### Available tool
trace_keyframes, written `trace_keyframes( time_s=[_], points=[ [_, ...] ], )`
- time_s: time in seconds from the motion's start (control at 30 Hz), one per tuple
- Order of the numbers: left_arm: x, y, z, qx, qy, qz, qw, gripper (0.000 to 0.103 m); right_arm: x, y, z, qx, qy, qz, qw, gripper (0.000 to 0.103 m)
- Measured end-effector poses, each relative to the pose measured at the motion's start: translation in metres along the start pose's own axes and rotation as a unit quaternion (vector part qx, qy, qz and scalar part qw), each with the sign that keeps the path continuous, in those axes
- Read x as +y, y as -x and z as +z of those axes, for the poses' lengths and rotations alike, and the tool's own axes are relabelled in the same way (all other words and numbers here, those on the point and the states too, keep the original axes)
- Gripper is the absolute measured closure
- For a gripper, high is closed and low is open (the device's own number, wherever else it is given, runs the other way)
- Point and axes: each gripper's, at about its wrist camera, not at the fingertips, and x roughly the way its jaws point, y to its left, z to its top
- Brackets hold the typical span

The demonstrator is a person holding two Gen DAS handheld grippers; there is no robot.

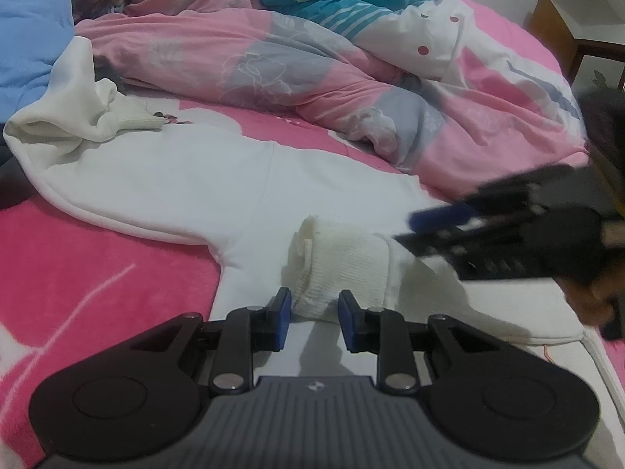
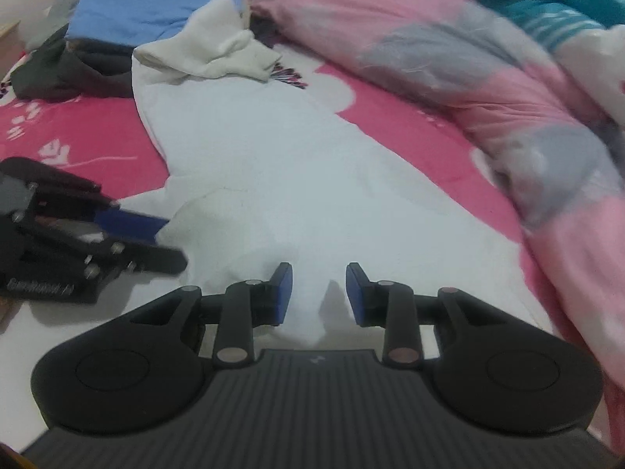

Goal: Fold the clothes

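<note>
Left gripper (image 1: 314,322): jaws apart around ribbed cuff (image 1: 336,269) (contact unclear).
Right gripper (image 2: 319,297): jaws open over white garment (image 2: 273,164).
Bed (image 1: 78,258): pink.

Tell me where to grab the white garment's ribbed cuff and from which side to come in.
Take the ribbed cuff across its thick rolled band, where the knit is bunched and stands proud of the bed, rather than the flat white garment behind it. Come in from the near edge, along the left gripper's line: its open jaws already flank the cuff's end, so a short push forward should seat it.
</note>
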Motion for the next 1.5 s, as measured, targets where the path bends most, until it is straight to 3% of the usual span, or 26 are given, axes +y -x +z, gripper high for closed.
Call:
trace_keyframes(
  time_s=[0.03,0.13,0.17,0.2,0.27,0.5,0.63,0.73,1.0,1.17,1.27,1.33,1.37,1.5],
  points=[
    [0.000,0.000,0.000,0.000,0.000,0.000,1.0000,0.077,-0.004,-0.010,0.003,0.025,-0.004,0.021,0.999,0.073],
    [0.001,0.000,0.000,-0.002,0.000,-0.001,1.0000,0.077,-0.007,-0.015,0.001,0.035,-0.019,0.034,0.999,0.075],
    [0.001,0.000,0.000,-0.002,0.000,-0.001,1.0000,0.077,-0.007,-0.017,0.001,0.038,-0.024,0.037,0.998,0.081],
    [0.001,0.000,0.000,-0.003,0.000,-0.002,1.0000,0.077,-0.003,-0.013,0.000,0.034,-0.021,0.038,0.998,0.100],
    [0.000,0.001,0.000,-0.004,-0.001,0.000,1.0000,0.077,0.012,-0.007,-0.004,0.025,0.004,0.018,1.000,0.102],
    [0.006,-0.002,0.007,-0.007,0.009,0.000,0.9999,0.085,0.019,0.019,0.007,-0.057,0.008,-0.072,0.996,0.103],
    [0.009,-0.005,0.014,-0.022,0.006,0.009,0.9997,0.087,0.016,0.009,0.012,-0.088,-0.001,-0.118,0.989,0.103],
    [0.010,-0.007,0.019,-0.033,0.001,0.015,0.9993,0.087,0.009,-0.005,0.012,-0.096,-0.017,-0.125,0.987,0.103],
    [0.008,-0.011,0.019,-0.020,-0.006,0.010,0.9997,0.085,-0.007,-0.029,0.005,-0.125,-0.091,-0.135,0.979,0.102],
    [0.009,-0.010,0.019,-0.019,-0.007,0.002,0.9998,0.081,-0.007,-0.031,0.008,-0.118,-0.105,-0.137,0.978,0.098],
    [0.007,-0.009,0.021,-0.019,-0.013,-0.017,0.9996,0.077,-0.014,0.012,0.000,-0.153,-0.150,-0.132,0.968,0.093],
    [0.002,-0.010,0.025,-0.020,-0.025,-0.033,0.9990,0.063,-0.016,0.048,-0.013,-0.169,-0.189,-0.128,0.959,0.089],
    [-0.001,-0.013,0.027,-0.017,-0.030,-0.035,0.9988,0.061,-0.017,0.065,-0.020,-0.176,-0.209,-0.126,0.954,0.088],
    [-0.013,-0.027,0.036,-0.004,-0.049,-0.037,0.9981,0.062,-0.020,0.138,-0.069,-0.189,-0.310,-0.123,0.924,0.087]
  ],
)
